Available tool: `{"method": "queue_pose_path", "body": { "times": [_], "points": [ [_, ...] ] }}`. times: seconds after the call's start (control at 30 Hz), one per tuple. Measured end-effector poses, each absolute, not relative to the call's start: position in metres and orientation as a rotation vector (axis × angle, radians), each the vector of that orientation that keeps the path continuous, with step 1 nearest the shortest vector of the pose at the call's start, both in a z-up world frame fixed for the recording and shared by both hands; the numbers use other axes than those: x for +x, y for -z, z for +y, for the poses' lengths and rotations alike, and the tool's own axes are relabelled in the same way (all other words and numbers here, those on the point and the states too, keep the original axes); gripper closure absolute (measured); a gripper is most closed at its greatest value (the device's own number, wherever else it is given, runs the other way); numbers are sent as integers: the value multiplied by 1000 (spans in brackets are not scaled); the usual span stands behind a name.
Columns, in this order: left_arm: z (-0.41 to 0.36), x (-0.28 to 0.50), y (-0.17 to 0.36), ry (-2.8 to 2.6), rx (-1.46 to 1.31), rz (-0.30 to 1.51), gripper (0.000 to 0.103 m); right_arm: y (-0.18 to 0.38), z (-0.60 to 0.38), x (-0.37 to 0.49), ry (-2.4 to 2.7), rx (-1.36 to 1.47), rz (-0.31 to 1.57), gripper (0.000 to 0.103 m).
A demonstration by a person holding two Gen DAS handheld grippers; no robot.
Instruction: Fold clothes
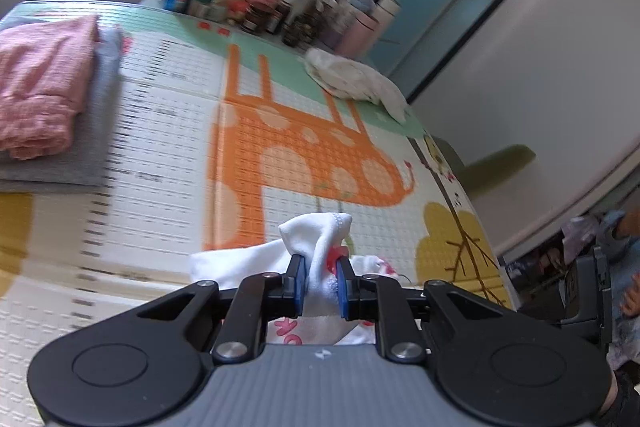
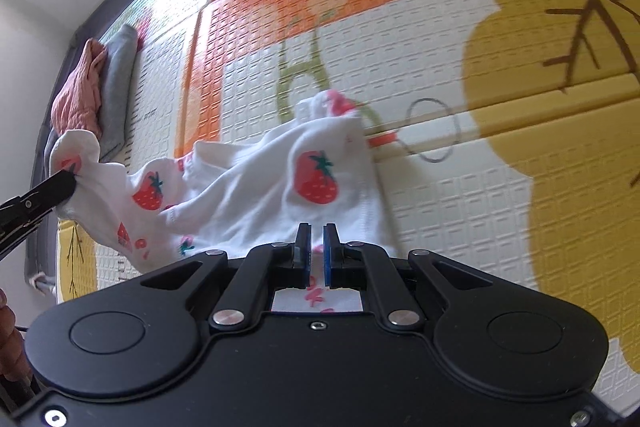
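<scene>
**Both grippers hold the white strawberry garment above the mat**

From my left wrist camera I see the left gripper (image 1: 320,281) clenched on a bunched fold of the white strawberry garment (image 1: 316,247). The blue pads (image 1: 301,281) press the cloth from both sides, and a small peak of the fabric stands up beyond the fingertips. The rest of the cloth hangs under the gripper body.

From my right wrist camera the right gripper (image 2: 317,251) is almost fully closed, with only a thin layer of the same white strawberry garment (image 2: 280,179) between its blue pads, so it is grasping an edge of it. The cloth spreads from here to the left, loose and wrinkled, with red strawberries and pink letters on it. At the left edge of this view I see the black fingers of the left gripper (image 2: 60,183), which pinch the other end of the garment. The cloth sags between the two grippers, and its far part seems to lie on the play mat (image 2: 440,67).

The mat carries an orange giraffe picture (image 1: 296,147) and yellow shapes. On the far left of the mat there is a folded pink garment (image 1: 44,83) lying on top of a folded grey garment (image 1: 92,131). On the far right side lies a crumpled white cloth (image 1: 356,79). Along the far edge stands a group of bottles and jars (image 1: 272,7), too blurred for me to tell them apart.
</scene>
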State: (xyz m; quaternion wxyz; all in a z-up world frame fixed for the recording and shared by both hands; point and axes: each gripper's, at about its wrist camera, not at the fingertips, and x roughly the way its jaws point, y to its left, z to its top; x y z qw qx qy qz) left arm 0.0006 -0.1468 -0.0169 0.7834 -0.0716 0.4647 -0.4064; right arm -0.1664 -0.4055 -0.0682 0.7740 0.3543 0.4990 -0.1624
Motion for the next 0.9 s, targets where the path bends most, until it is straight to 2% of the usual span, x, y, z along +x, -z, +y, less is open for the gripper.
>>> {"method": "queue_pose_path", "body": {
  "times": [0.23,0.3,0.43,0.5,0.7,0.9],
  "points": [
    [-193,-15,35,906,-37,1048,81,71,-419,-182,375,796,1066,97],
    [-204,-20,41,913,5,1059,76,72,-421,-185,379,804,1063,97],
    [-221,-30,53,917,63,1082,71,75,-425,-189,384,819,1060,97],
    [-228,-33,56,918,83,1096,64,76,-425,-191,384,823,1058,97],
    [-229,-38,51,910,108,1062,53,77,-425,-190,360,833,1049,97],
    [-214,-29,47,847,114,1055,50,77,-420,-179,311,854,1040,97]
  ]
}}
